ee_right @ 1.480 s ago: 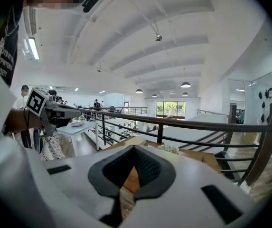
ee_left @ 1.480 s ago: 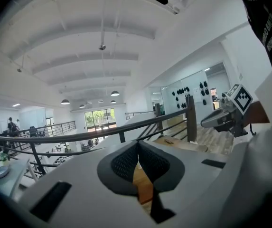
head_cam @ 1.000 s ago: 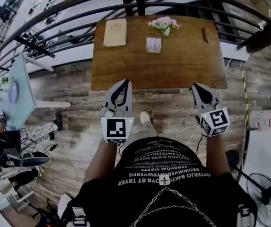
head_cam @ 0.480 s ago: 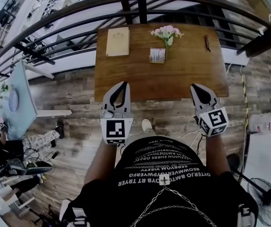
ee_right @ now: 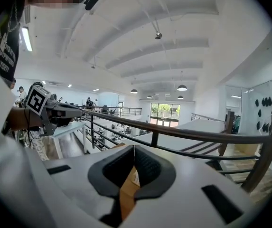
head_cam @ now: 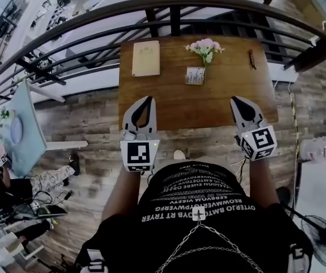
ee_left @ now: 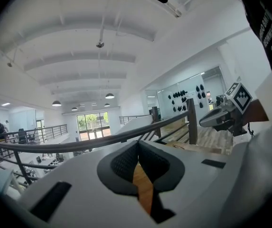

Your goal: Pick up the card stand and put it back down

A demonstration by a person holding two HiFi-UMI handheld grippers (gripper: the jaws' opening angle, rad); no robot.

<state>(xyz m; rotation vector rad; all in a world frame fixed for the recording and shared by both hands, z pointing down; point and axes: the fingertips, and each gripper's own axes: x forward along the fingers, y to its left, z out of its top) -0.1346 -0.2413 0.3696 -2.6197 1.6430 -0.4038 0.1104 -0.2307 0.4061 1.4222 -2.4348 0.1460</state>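
Card stand (head_cam: 195, 75): stands upright on the table, on its far half, a little right of the middle; neither gripper touches it.
Flowers (head_cam: 205, 46): pink and white sprig just behind the card stand, toward the table's far edge; the stem runs down to the stand's right side.
Tan pad (head_cam: 146, 58): lies flat on the table's far left part, well apart from the card stand.
Small dark object (head_cam: 252, 59): lies near the table's far right edge; too small to identify.
Table (head_cam: 219, 98): brown wood, rectangular, with its far edge against the railing; the near half is bare.
Left gripper (head_cam: 146, 100): held over the table's near left edge, pointing toward the far side. In its own view (ee_left: 138, 146) the jaw tips meet, with nothing between them, only table wood seen through the gap lower down.
Right gripper (head_cam: 235, 100): held over the table's near right edge, also pointing across the table. In its own view (ee_right: 134, 148) the jaws are closed tip to tip and hold nothing.
Marker cubes: one on each gripper, on the side away from the table, left (head_cam: 139, 155) and right (head_cam: 259, 142).
Railing (head_cam: 151, 4): dark curved rails past the table's far edge.
Floor (head_cam: 83, 112): grey-brown planks around the table.
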